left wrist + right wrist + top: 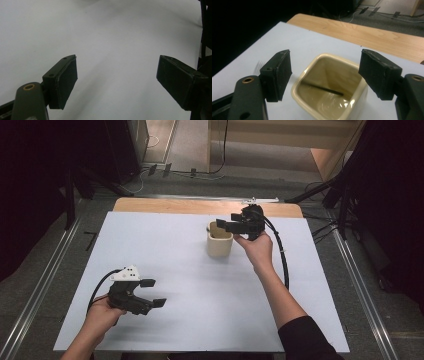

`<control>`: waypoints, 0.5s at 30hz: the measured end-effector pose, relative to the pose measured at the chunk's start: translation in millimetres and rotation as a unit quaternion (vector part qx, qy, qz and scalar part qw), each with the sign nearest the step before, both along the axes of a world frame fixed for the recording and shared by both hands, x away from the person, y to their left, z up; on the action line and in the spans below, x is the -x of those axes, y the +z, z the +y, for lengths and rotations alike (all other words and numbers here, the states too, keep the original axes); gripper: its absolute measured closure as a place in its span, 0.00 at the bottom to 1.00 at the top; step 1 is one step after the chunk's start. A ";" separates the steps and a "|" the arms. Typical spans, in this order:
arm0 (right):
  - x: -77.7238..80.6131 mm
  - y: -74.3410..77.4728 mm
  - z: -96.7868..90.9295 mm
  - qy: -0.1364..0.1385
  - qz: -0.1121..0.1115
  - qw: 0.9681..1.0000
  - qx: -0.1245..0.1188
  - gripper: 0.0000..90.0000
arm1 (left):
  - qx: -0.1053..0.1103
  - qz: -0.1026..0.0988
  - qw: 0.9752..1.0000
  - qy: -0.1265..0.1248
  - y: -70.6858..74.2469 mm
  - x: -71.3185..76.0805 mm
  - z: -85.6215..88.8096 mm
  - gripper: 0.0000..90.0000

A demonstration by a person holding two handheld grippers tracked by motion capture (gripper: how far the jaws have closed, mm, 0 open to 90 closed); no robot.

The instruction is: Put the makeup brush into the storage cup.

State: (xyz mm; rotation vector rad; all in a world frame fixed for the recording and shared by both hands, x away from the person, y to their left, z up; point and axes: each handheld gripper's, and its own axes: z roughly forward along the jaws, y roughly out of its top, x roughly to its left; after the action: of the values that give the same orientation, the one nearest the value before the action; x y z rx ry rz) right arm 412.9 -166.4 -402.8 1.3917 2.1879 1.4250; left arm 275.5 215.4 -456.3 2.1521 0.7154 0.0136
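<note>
So there's a cream square cup (pixel 220 240) sitting on the white table sheet (pixel 190 300), toward the far side and a bit right of the middle, not far from the bare wooden strip (pixel 165 206) along the table's back edge. In the right gripper view you look right down into the cup (pixel 332 92): glossy inside, rounded corners, and a thin dark stick (pixel 322 88) lying slantwise across the bottom. Can't tell what the stick is exactly, it's too thin and dark. Nothing else in there that I can make out.

The right gripper (pixel 231 225) hangs just over the cup's rim at its right side, held in the person's right hand (pixel 257 247), cable looping back down the table. Its jaws are spread wide, one on each side of the cup's opening in the right gripper view (pixel 325 75), and the pads aren't pressing on anything, so it's let go, nothing held.

The left gripper (pixel 153 293) is well apart from the cup, down at the near left of the sheet in the left hand (pixel 102 312). Its jaws are splayed wide too in the left gripper view (pixel 117 80), with just plain white sheet between them, gripping nothing.
</note>
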 end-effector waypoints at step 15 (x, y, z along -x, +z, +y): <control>28.0 2.3 -0.6 0.043 0.009 0.998 0.035 0.29 | -0.004 0.001 1.000 0.002 -0.1 -0.4 0.3 0.19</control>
State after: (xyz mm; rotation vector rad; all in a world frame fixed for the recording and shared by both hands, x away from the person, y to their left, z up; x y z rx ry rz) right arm 384.9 -167.1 -400.5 1.3069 2.3104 1.3542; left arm 275.9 215.7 -456.4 2.1587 0.7218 0.0168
